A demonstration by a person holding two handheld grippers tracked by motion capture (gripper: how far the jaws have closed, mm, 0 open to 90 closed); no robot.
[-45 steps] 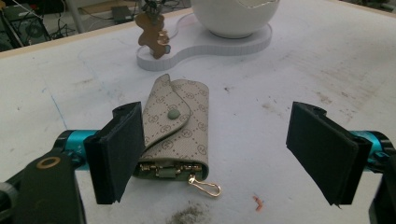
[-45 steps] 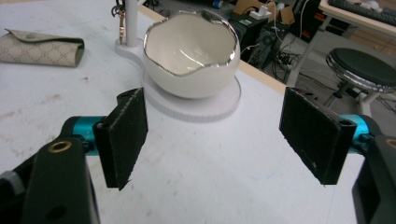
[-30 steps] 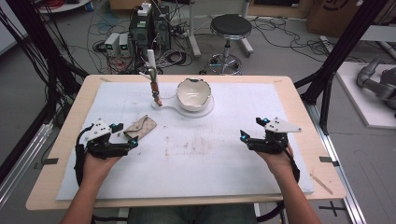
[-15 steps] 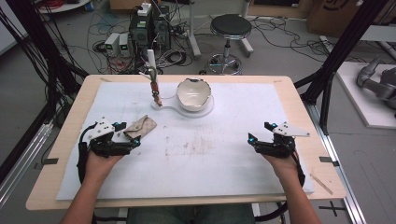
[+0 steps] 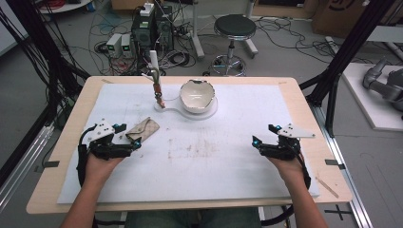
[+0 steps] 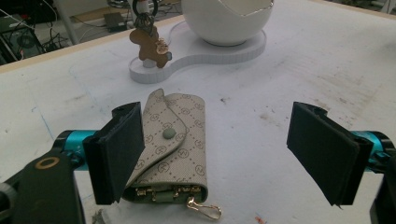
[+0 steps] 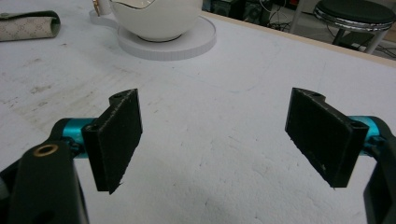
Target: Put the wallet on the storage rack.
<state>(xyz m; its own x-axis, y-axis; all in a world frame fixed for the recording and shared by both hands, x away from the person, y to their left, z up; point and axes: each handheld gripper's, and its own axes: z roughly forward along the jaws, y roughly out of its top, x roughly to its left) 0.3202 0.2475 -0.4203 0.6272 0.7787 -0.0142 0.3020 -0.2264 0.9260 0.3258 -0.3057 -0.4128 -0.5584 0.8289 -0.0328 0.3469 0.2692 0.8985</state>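
White bowl [image 5: 197, 95] stands beyond pouch [image 5: 142, 129], seemingly apart.

Open white bench [image 5: 247, 118] is lying btwn both hand-held grippers, nothing blocking. Beige patterned fabric key pouch [image 5: 142, 129] is sitting just beside left hand-held gripper [image 5: 124, 143]; white eggshell-shaped bowl [image 5: 197, 96] is standing farther back.

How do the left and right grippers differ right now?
The left gripper has the beige key pouch lying between its jaws, beside one pad; the right gripper has bare white table cover between its jaws. In the high view the left sits near the pouch, the right far from it. Both are open.
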